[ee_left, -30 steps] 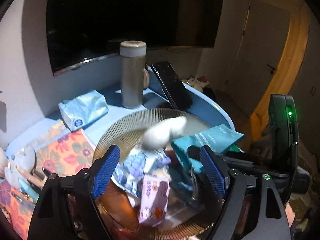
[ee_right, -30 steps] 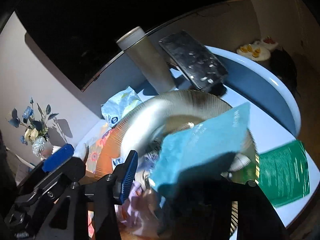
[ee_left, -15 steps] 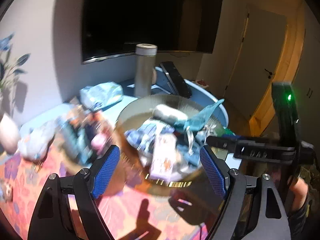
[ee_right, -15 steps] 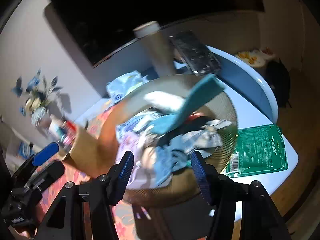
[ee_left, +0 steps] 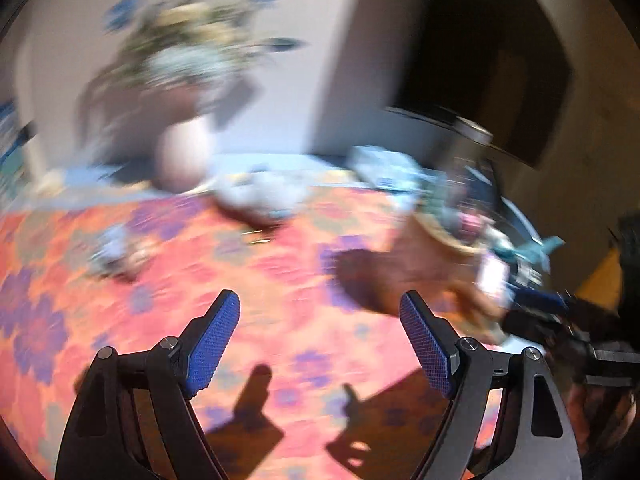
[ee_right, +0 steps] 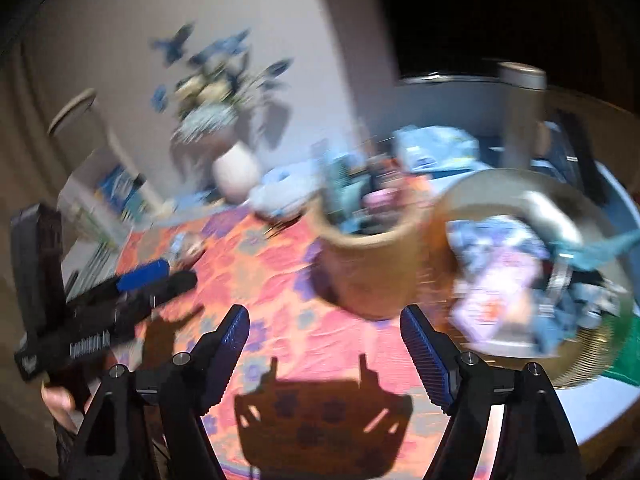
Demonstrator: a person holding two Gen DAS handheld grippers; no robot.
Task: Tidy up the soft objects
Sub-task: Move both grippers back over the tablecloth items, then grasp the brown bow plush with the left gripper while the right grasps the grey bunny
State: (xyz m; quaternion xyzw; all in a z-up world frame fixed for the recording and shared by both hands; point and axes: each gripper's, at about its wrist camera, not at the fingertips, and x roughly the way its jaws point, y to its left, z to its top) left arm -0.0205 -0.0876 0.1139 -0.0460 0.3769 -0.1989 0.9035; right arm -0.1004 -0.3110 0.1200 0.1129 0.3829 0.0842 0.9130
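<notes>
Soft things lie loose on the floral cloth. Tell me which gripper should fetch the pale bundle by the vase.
Left, probably. The left gripper is open and empty, the pale bundle straight ahead; the right gripper, its empty jaws just opening, faces the tan cup.

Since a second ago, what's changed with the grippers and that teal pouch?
The right gripper let go of the teal pouch, now lying on the pile in the bowl; its jaws have just been opening and are empty. Both grippers swung away over the floral cloth. The left gripper stayed open and empty.
</notes>
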